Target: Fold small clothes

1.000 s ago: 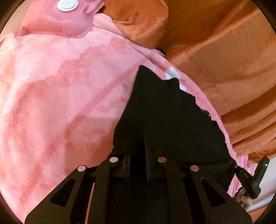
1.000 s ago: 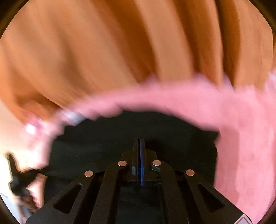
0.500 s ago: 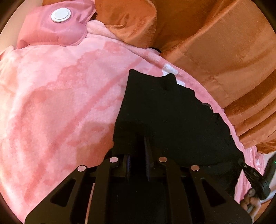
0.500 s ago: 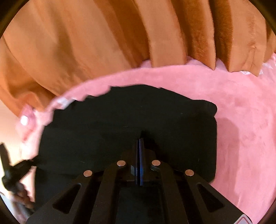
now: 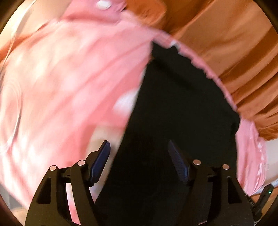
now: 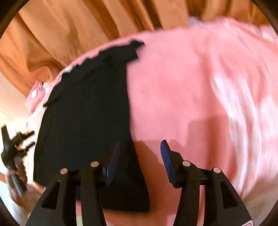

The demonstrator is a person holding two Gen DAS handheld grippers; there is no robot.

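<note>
A black garment (image 5: 177, 125) lies flat on the pink blanket (image 5: 69, 83), reaching to the blanket's far edge. My left gripper (image 5: 139, 147) is open and empty, just above the garment's near left edge. In the right wrist view the same garment (image 6: 86, 118) lies left of centre on the blanket (image 6: 182, 90). My right gripper (image 6: 140, 146) is open and empty over the garment's near right corner. The left gripper (image 6: 12, 147) shows small at the left edge of that view. Both views are motion-blurred.
Orange curtains (image 5: 225, 43) hang behind the blanket's far edge, also in the right wrist view (image 6: 69, 31). A pink pouch with a white round cap (image 5: 102, 5) lies at the blanket's far left; it also shows in the right wrist view (image 6: 35, 94).
Both grippers were shut on the black garment and have opened, letting it go. The garment now lies flat. Both grippers have pulled back and swung a little.
</note>
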